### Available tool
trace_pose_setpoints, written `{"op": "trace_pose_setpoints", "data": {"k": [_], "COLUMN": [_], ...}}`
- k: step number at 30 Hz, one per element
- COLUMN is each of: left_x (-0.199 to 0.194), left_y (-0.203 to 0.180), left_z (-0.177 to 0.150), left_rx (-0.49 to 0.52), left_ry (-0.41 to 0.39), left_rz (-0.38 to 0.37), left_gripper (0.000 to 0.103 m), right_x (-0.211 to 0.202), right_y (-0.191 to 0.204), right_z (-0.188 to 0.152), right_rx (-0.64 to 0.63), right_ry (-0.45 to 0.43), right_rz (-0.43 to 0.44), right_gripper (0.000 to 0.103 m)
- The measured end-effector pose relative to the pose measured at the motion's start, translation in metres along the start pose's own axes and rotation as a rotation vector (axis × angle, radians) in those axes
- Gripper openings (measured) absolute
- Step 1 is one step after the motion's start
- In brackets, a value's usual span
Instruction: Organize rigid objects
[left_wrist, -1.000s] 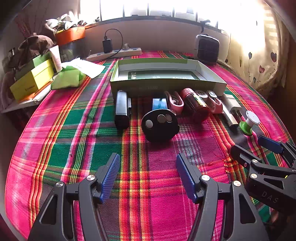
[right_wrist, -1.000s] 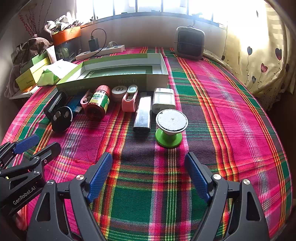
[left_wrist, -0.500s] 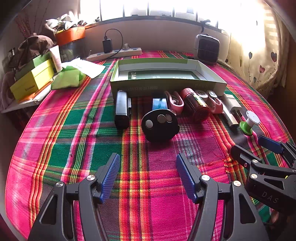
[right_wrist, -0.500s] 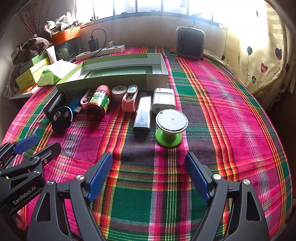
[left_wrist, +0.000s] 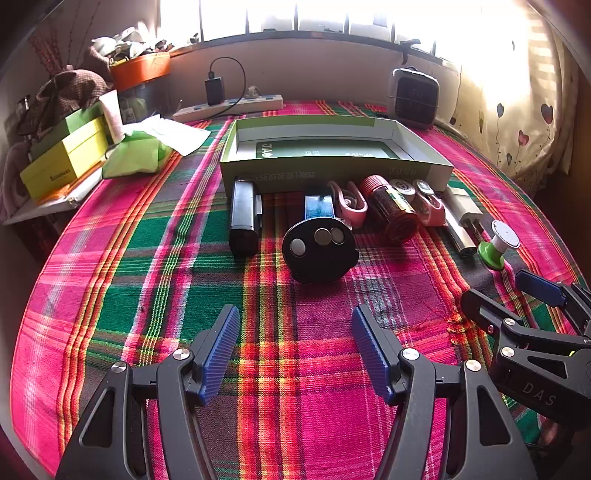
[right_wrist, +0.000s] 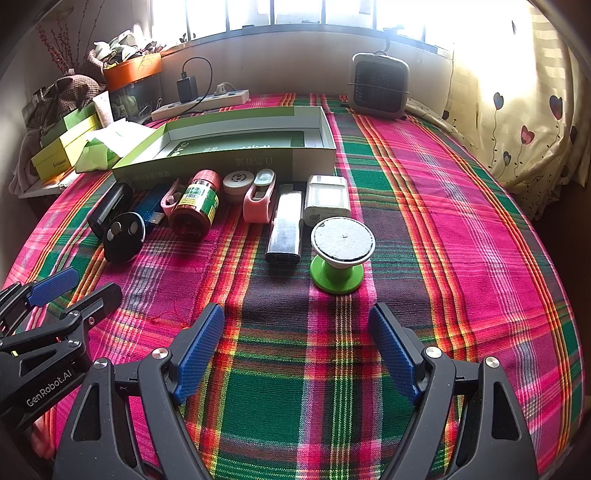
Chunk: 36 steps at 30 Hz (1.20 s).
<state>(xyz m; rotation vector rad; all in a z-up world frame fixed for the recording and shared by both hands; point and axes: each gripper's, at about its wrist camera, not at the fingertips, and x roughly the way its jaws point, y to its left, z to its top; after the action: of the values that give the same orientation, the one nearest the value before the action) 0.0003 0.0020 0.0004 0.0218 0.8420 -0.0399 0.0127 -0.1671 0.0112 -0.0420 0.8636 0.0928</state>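
A row of small objects lies on the plaid cloth in front of an open green box (left_wrist: 332, 162) (right_wrist: 236, 147). From the left: a black block (left_wrist: 243, 218), a black round fob (left_wrist: 319, 249) (right_wrist: 123, 234), a blue stick (left_wrist: 319, 206), a pink clip (left_wrist: 351, 205), a red bottle (left_wrist: 393, 212) (right_wrist: 195, 206), a silver bar (right_wrist: 284, 229), a white charger (right_wrist: 327, 197) and a green-based holder (right_wrist: 341, 254) (left_wrist: 496, 245). My left gripper (left_wrist: 295, 350) is open and empty just short of the fob. My right gripper (right_wrist: 297, 350) is open and empty just short of the holder.
A power strip (left_wrist: 229, 107) with a plugged charger and a small grey heater (left_wrist: 412, 98) stand at the back by the window. Yellow and green boxes (left_wrist: 62, 162) and green tissue packs (left_wrist: 136, 155) sit at the left edge. A curtain hangs at the right.
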Motion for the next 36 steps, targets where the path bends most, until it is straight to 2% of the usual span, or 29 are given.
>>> {"op": "trace_pose_setpoints", "data": {"k": [9,15,20,26,33,36], "left_x": [-0.002,0.000,0.007,0.017,0.030,0.032], "left_y": [0.005,0.022,0.019,0.019,0.016,0.016], "left_z": [0.004,0.014,0.021,0.034,0.046,0.048], "left_rx": [0.003,-0.049,0.008,-0.009,-0.004,-0.008], "left_ry": [0.007,0.017,0.031,0.044,0.050,0.049], "left_rz": [-0.016,-0.108,-0.131,-0.212,-0.190,-0.190], "left_gripper": [0.063,0.063,0.063,0.063,0.063,0.063], "right_x": [0.000,0.000,0.005,0.015,0.025,0.028], "right_y": [-0.008,-0.019,-0.035,-0.044,-0.045,-0.045], "right_z": [-0.005,0.001,0.012,0.026,0.036,0.039], "right_rx": [-0.028,-0.020,0.003,0.001,-0.012,-0.024], "right_ry": [-0.004,0.002,0.018,0.050,0.059,0.058], "right_rz": [0.040,0.047,0.037,0.059,0.052,0.056], "right_gripper": [0.081,0.081,0.081,0.081,0.080,0.075]}}
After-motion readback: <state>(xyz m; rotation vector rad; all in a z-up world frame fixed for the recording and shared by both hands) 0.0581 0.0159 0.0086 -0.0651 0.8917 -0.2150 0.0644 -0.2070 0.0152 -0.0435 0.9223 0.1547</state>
